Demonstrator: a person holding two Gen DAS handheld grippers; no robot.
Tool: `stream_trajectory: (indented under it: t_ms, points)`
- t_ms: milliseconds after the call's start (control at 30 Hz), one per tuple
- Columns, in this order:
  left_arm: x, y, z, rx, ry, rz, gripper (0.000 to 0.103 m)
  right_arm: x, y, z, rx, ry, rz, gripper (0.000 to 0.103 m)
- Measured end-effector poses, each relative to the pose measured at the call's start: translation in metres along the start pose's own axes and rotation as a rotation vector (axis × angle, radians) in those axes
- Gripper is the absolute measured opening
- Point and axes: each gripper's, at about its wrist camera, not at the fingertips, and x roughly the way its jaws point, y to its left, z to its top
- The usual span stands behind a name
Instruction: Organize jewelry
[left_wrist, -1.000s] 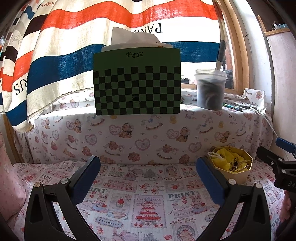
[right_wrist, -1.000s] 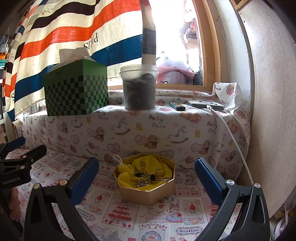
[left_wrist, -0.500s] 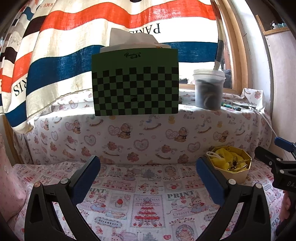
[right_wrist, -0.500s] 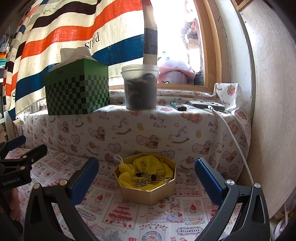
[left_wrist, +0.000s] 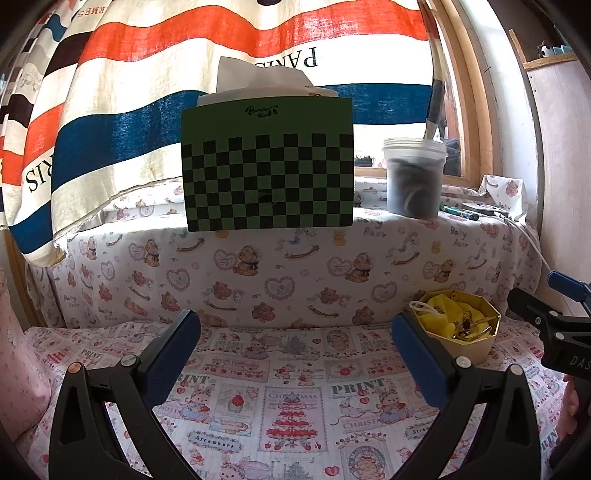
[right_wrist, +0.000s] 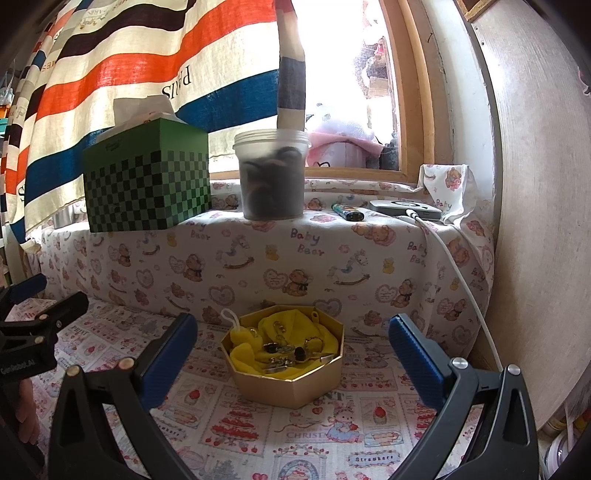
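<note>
Both grippers hover over the patterned cloth (right_wrist: 314, 443) with jaws spread wide and nothing between them. The right gripper (right_wrist: 291, 354) faces the gold octagonal box (right_wrist: 295, 387), which sits on the cloth near the foot of the draped ledge and holds a yellow pouch (right_wrist: 288, 328) with small metal jewelry (right_wrist: 291, 354) lying on it. The left gripper (left_wrist: 295, 354) points at bare cloth, with the box (left_wrist: 469, 347) to its right; a green checkered tissue box (left_wrist: 269, 177) and a plastic jar (left_wrist: 413, 177) stand on the ledge above
</note>
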Motion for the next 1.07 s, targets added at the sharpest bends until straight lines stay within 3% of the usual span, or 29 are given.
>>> stream_trajectory:
  t_ms: [1067]
  points:
    - [0.0006,0.0017,0.0001,-0.008,0.009,0.020,0.103,-0.0002,-0.0007,0.0000,-0.004,0.002,0.000,0.103]
